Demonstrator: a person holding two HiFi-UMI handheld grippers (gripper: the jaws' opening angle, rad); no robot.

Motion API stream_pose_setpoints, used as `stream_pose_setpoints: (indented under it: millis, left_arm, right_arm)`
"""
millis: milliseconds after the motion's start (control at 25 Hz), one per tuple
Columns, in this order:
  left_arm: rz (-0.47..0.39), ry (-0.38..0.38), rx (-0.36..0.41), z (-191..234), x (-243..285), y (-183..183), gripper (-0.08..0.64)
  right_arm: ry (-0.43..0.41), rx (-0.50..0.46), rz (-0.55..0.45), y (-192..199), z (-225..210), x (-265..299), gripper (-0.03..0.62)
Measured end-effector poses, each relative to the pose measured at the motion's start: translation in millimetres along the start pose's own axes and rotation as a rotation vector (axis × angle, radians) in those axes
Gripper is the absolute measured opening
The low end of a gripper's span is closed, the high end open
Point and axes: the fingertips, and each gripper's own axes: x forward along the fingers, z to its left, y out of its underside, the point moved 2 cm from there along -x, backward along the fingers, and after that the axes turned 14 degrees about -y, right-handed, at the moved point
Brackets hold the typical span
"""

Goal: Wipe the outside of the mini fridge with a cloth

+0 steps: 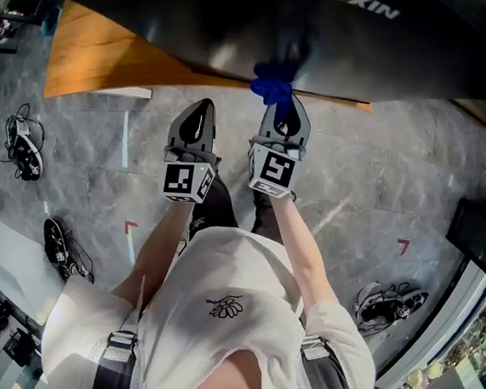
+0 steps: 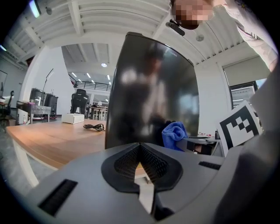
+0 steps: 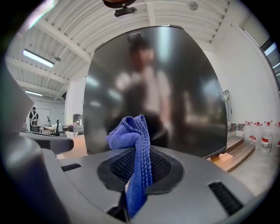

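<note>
— Black mini fridge (image 1: 243, 18) stands on the wooden table (image 1: 94, 55) before me.
— And your jaws?
— My right gripper (image 1: 287, 110) clamps the blue cloth (image 1: 272, 88) near its front. My left gripper (image 1: 199, 112) is pinched together, empty.

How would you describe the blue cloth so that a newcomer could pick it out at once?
Find the tall glossy black mini fridge standing on the wooden table. Before its front, the right gripper is shut on a crumpled blue textured cloth. It is the only bright blue, soft thing there; the left gripper beside it is shut and empty.
</note>
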Motion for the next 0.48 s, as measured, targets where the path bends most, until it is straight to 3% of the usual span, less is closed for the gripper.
stream_pose_setpoints:
  millis: [240, 480]
  left_arm:
    - [-0.003, 0.023, 0.019, -43.2, -4.1, -2.2, 0.005]
    - [-0.002, 0.008, 0.030, -55.5, -10.4, 0.9, 0.005]
  right_arm:
    - [0.007, -0.001, -0.011, -5.5, -30.7, -17.6, 0.061]
    - [0.020, -0.048, -0.008, -5.7, -60.8, -29.6, 0.061]
